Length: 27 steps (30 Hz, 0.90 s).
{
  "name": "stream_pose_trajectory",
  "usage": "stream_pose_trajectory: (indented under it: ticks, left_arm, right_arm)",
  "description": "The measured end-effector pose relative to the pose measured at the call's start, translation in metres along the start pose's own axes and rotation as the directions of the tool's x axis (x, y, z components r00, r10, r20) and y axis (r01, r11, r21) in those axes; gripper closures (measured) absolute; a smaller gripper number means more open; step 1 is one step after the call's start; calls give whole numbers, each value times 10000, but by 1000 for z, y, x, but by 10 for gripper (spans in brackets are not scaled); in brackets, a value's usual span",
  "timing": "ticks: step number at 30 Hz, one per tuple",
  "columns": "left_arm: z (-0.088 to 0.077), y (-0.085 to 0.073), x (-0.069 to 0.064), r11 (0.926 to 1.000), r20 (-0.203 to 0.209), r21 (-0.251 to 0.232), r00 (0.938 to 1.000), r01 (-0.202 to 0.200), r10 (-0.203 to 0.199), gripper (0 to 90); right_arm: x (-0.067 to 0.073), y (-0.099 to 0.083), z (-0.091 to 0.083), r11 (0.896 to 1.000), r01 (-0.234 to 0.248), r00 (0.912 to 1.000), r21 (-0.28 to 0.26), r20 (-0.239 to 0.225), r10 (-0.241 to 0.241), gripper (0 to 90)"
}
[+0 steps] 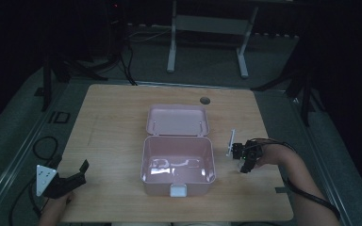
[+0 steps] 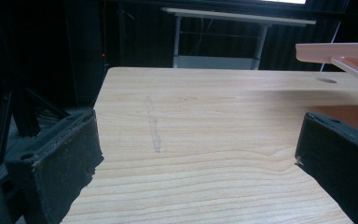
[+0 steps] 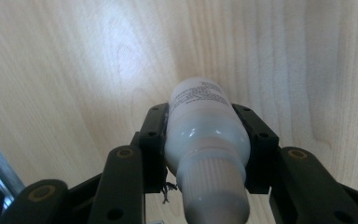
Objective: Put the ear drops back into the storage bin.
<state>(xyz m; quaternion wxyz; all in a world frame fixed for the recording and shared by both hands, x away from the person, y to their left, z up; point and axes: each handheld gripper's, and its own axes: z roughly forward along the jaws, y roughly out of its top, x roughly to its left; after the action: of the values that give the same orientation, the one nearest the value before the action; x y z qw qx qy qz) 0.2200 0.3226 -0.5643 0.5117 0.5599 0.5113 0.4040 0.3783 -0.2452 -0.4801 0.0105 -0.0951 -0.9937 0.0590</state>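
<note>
— Bottle [image 3: 207, 140], white, small, ribbed cap toward the camera: how is its position recorded?

— It is recorded as clamped between the jaws of the right gripper [image 3: 208, 140], one black pad pressed to each side of the body. In the high view the right gripper [image 1: 246, 157] is seen just to the right of the pink box [image 1: 178, 162], over the bare wood of the table [image 1: 113, 122]. Whether the bottle's base rests on the wood or is lifted just clear cannot be told.

— Box, pink, hinged: what state is entered?

— It is entered as open, lid [image 1: 177, 120] folded back flat behind it, the white latch [image 1: 178, 190] at the near wall. The interior is seen to be bare; nothing has been placed in it.

— What progress is judged?

— The grasp is judged done. The carry over the right wall of the box and the release inside are judged still outstanding, as is any closing of the lid.

— Right arm, pose?

— The forearm is brought in from the lower right, the wrist bent so that the gripper is pointed steeply down at the table.

— Left gripper [image 1: 70, 181]?

— It is held at the near left corner of the table, well apart from the box, jaws spread wide with nothing between them. In its own view the pads [image 2: 60, 158] are seen parted over bare wood, the raised lid [image 2: 338, 51] at the far right edge.
</note>
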Motion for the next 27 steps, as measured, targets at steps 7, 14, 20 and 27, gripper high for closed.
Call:
stream_pose_trajectory:
  ticks: [7,14,20,27]
  left_arm:
    - [0,0,0,10000,-14,7,10000,4,-4,4]
    - [0,0,0,10000,-28,12,10000,18,-18,4]
    - [0,0,0,10000,-40,14,10000,13,-13,4]
    - [0,0,0,10000,-41,18,10000,25,-25,4]
  right_arm:
    - [19,-1,-2,9910,1335,9908,34,210,-1336,596]
    - [35,-3,-5,9767,2139,9764,-180,346,-2132,596]
    - [40,-2,-6,9725,2324,9714,168,455,-2329,596]
    - [42,0,-11,9732,2269,9721,384,528,-2287,596]
